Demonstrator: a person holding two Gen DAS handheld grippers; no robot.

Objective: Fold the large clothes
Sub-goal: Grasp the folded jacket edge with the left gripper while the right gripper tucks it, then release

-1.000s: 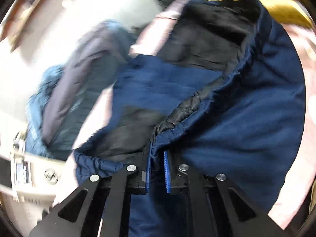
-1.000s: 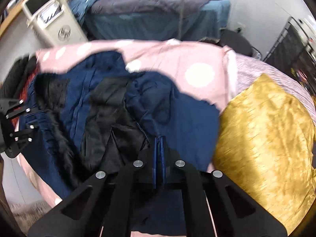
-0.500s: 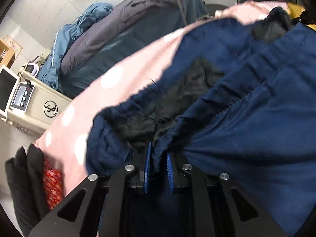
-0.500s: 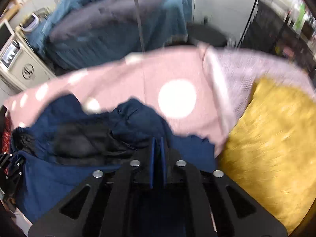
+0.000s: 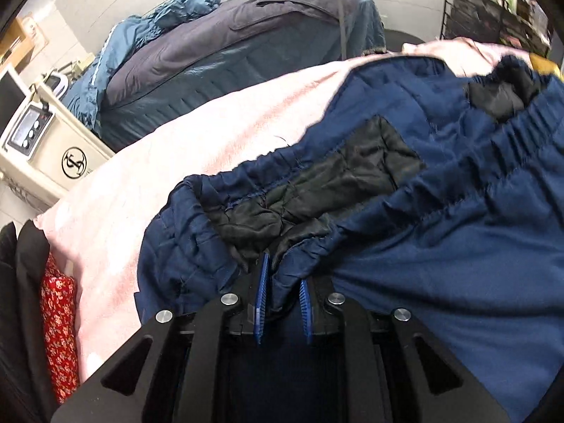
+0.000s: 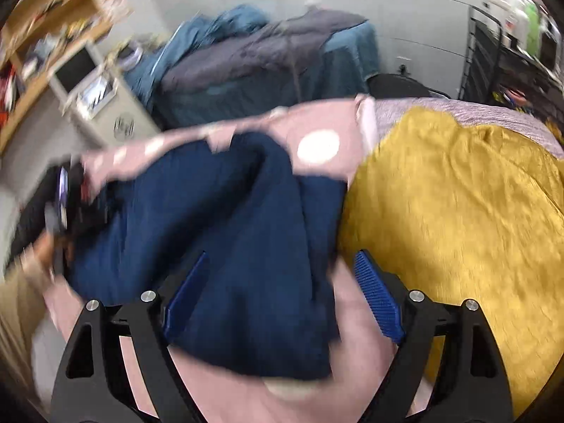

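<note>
Two grippers: both seen above one navy garment (image 5: pixel 440 264) spread on a pink spotted cover (image 5: pixel 218 148).
Left gripper (image 5: pixel 283 299): blue pads pinched onto the gathered elastic hem; black lining (image 5: pixel 338 183) is exposed just ahead.
Right gripper (image 6: pixel 282 292): jaws spread wide, nothing clamped — navy cloth lies between and under them; view is blurred.
Surroundings: mustard blanket (image 6: pixel 458 211) just beside the garment; grey-blue bedding pile (image 5: pixel 229 53) behind; cream cabinet (image 5: pixel 53 155) near the cover's edge; red floral cloth (image 5: pixel 58 324) beside dark clothing.
</note>
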